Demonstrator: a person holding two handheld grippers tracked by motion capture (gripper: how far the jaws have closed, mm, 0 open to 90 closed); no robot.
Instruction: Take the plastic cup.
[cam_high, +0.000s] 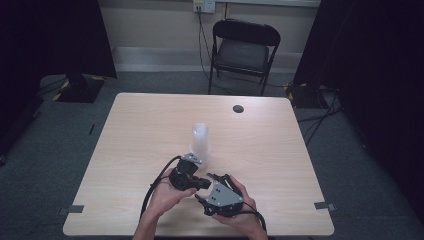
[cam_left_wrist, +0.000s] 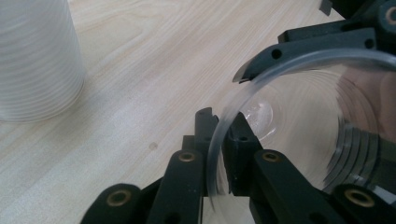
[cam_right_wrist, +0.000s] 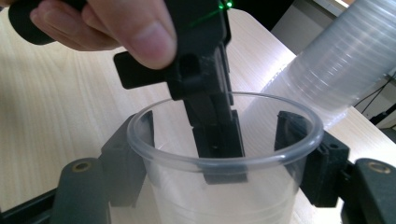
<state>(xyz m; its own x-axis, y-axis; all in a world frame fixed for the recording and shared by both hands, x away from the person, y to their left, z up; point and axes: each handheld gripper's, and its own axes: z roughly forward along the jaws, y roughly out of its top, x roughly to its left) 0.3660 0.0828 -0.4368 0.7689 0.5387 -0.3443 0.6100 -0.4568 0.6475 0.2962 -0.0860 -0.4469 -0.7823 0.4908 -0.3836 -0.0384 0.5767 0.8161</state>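
Near the table's front edge, both tongs grip one clear cup (cam_right_wrist: 224, 154) (left tongs (cam_left_wrist: 219, 140) pinch its rim; right tongs (cam_right_wrist: 219, 154) clasp its sides).

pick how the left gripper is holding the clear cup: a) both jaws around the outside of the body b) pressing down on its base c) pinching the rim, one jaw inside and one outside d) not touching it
c: in the right gripper view the left gripper reaches over the clear cup with one jaw inside the wall, and the left gripper view shows the rim passing between its two jaws.
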